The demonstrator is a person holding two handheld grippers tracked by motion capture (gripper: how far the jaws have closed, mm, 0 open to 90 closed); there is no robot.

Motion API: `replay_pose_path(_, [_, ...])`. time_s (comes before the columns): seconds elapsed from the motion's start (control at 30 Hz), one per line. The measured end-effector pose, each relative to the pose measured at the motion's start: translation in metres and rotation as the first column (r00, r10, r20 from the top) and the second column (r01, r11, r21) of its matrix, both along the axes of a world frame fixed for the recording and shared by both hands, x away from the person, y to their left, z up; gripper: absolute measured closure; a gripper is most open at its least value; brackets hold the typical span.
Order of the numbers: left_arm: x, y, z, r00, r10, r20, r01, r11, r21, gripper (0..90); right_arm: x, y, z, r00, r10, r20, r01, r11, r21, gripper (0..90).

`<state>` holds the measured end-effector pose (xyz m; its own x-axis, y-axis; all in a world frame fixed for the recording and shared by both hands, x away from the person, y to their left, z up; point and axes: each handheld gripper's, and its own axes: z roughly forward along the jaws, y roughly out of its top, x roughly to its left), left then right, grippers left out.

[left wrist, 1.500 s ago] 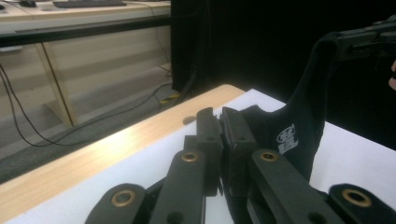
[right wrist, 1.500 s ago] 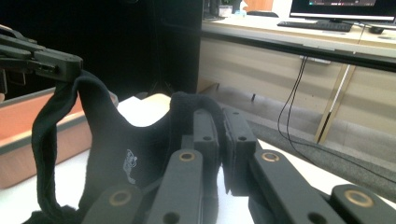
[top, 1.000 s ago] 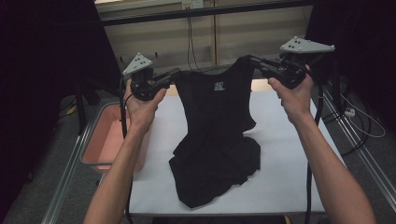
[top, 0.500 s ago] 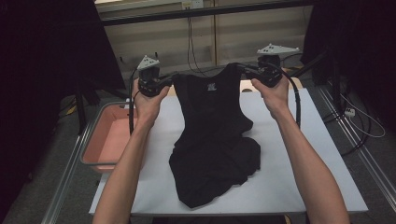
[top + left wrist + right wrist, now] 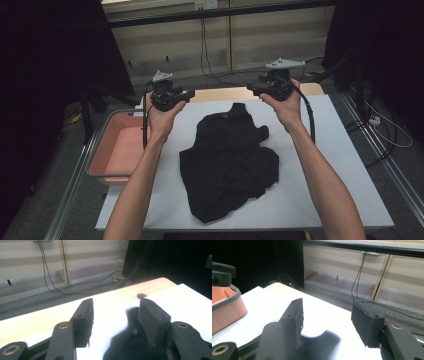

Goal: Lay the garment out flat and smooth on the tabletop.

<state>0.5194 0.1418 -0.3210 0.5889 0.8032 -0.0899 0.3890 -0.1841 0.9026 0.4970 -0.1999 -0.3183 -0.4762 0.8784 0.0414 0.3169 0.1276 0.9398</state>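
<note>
A black sleeveless garment [image 5: 227, 160] lies crumpled on the white table [image 5: 340, 165], neck end toward the far edge. My left gripper [image 5: 189, 94] hovers at its far left and my right gripper [image 5: 251, 90] at its far right, jaws pointing inward at each other. Both sets of jaws have just been opening, and no fabric is pressed between the pads. In the left gripper view the left gripper [image 5: 116, 315] stands open over a dark fold of the garment [image 5: 130, 346]. The right gripper [image 5: 327, 317] is open too, above a corner of the garment [image 5: 317, 345].
A pink bin [image 5: 112, 150] sits against the table's left side, also seen as a pink bin [image 5: 224, 312] in the right gripper view. A wooden strip [image 5: 220, 93] runs along the far edge. Cables [image 5: 207, 55] trail on the floor beyond.
Both hands came down toward the table. The garment, held up by its shoulders before, has dropped out of the jaws and now lies on the table. Both grippers went from shut to open.
</note>
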Motion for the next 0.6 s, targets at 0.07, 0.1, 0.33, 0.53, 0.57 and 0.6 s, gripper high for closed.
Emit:
replay_pose_path(0.07, [-0.005,-0.001,-0.004,1.0,-0.009,-0.001,0.009,0.9999,0.012,37.8,-0.007,-0.001,-0.004,0.9999,0.009,-0.01,-0.009,1.0,-0.007,41.9])
replay_pose_path(0.1, [-0.005,-0.001,-0.004,1.0,-0.009,-0.001,0.009,0.9999,0.012,35.4,-0.007,-0.001,-0.004,0.9999,0.009,-0.01,-0.009,1.0,-0.007,41.9])
replay_pose_path(0.33, [-0.038,-0.003,-0.025,0.9961,-0.088,0.001,0.088,0.9942,0.062,21.9,-0.048,-0.003,-0.028,0.996,0.082,-0.037,-0.083,0.996,-0.028,40.9])
replay_pose_path(0.53, [-0.069,-0.005,-0.043,0.9895,-0.144,-0.016,0.145,0.9858,0.086,15.1,-0.081,-0.007,-0.048,0.9875,0.135,-0.082,-0.138,0.99,-0.041,39.0])
replay_pose_path(0.57, [-0.069,-0.005,-0.043,0.9895,-0.144,-0.016,0.145,0.9858,0.086,14.3,-0.081,-0.007,-0.048,0.9875,0.135,-0.082,-0.138,0.99,-0.041,39.0])
replay_pose_path(0.6, [-0.08,-0.005,-0.049,0.9875,-0.156,-0.017,0.157,0.982,0.105,13.2,-0.095,-0.012,-0.056,0.9851,0.144,-0.094,-0.148,0.989,-0.029,38.4])
